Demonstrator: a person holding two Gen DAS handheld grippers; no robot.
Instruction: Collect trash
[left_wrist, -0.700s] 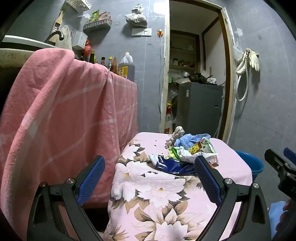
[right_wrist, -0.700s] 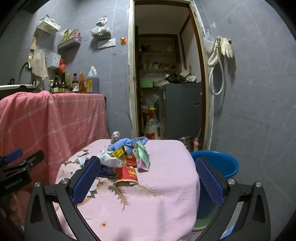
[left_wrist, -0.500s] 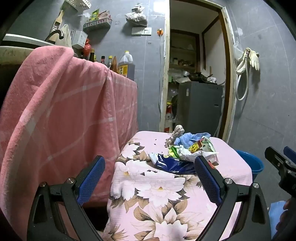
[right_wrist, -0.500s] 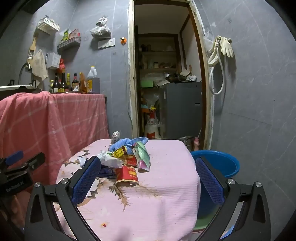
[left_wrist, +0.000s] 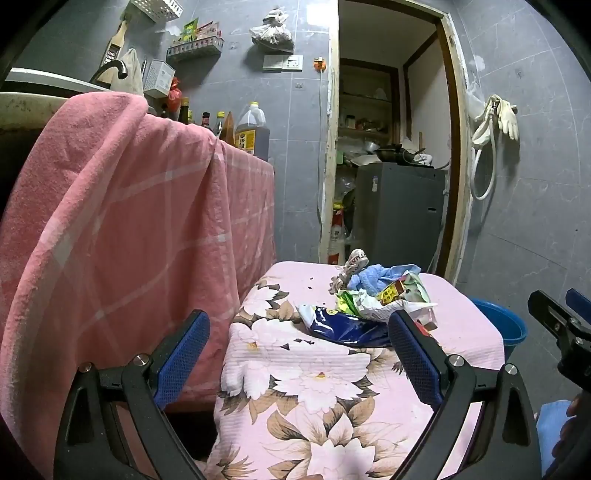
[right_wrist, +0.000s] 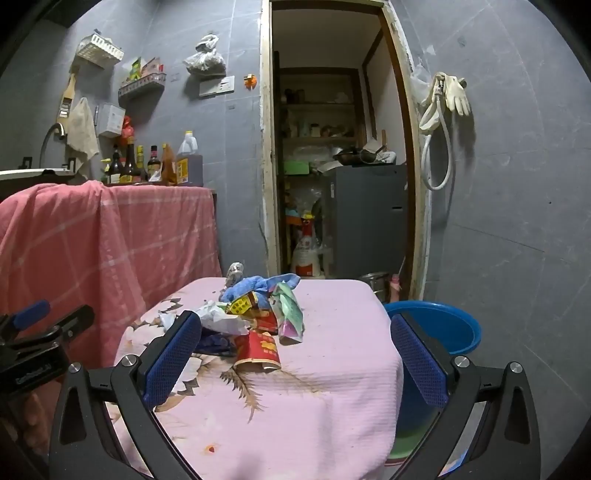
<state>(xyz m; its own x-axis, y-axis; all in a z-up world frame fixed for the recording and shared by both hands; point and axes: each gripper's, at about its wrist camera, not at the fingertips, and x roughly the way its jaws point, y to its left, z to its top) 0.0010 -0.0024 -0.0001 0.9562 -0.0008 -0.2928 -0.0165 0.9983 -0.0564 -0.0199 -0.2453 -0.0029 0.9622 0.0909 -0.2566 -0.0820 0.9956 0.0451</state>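
A heap of trash (left_wrist: 373, 301) lies on a small table with a pink floral cover (left_wrist: 295, 391). The heap holds a dark blue foil bag (left_wrist: 343, 326), crumpled white paper, a blue cloth (left_wrist: 384, 275) and coloured wrappers. From the right wrist I see the same trash heap (right_wrist: 255, 314), with a red wrapper (right_wrist: 258, 347) and a green one (right_wrist: 290, 314) at its front. My left gripper (left_wrist: 298, 316) is open, short of the heap. My right gripper (right_wrist: 295, 317) is open too, also short of it. Nothing is between either pair of fingers.
A blue basin (right_wrist: 436, 325) stands on the floor right of the table. A counter draped in pink checked cloth (left_wrist: 129, 221) carries bottles and flanks the table's left side. Behind is an open doorway with a grey appliance (right_wrist: 365, 218). Grey tiled walls close in on the right.
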